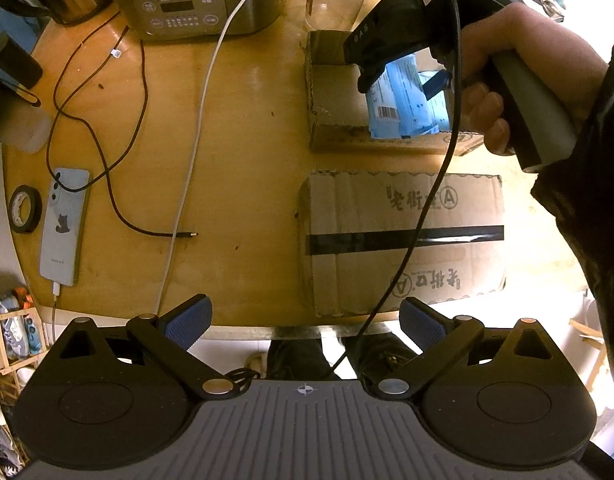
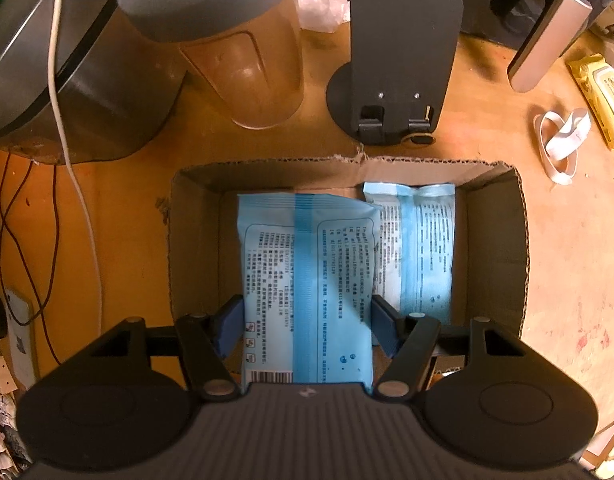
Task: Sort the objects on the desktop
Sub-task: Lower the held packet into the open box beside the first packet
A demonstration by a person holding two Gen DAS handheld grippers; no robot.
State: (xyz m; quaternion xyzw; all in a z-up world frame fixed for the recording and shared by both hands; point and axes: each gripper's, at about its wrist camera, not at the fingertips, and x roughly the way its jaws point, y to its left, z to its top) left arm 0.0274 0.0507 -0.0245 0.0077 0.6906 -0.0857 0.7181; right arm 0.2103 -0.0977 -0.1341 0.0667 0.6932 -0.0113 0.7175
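Observation:
An open cardboard box (image 2: pixel 195 240) sits on the wooden table and holds two light blue wipe packets. My right gripper (image 2: pixel 305 328) is over the box, shut on the nearer blue packet (image 2: pixel 307 260), with one pad against each long edge. That packet partly overlaps the second packet (image 2: pixel 423 248), which lies flat at the box's right. In the left wrist view a hand holds the right gripper (image 1: pixel 405 80) above the same box (image 1: pixel 335 136). My left gripper (image 1: pixel 306 320) hangs open at the table's front edge with nothing between its fingers.
A taped, closed cardboard box (image 1: pixel 403 240) lies just in front of the open one. At the left are a phone (image 1: pixel 65 220), a tape roll (image 1: pixel 25 208), a black cable (image 1: pixel 119 200) and a white cable (image 1: pixel 203 120). Behind stand a cooker (image 1: pixel 195 4), a pitcher (image 2: pixel 235 60) and a phone stand (image 2: pixel 403 60).

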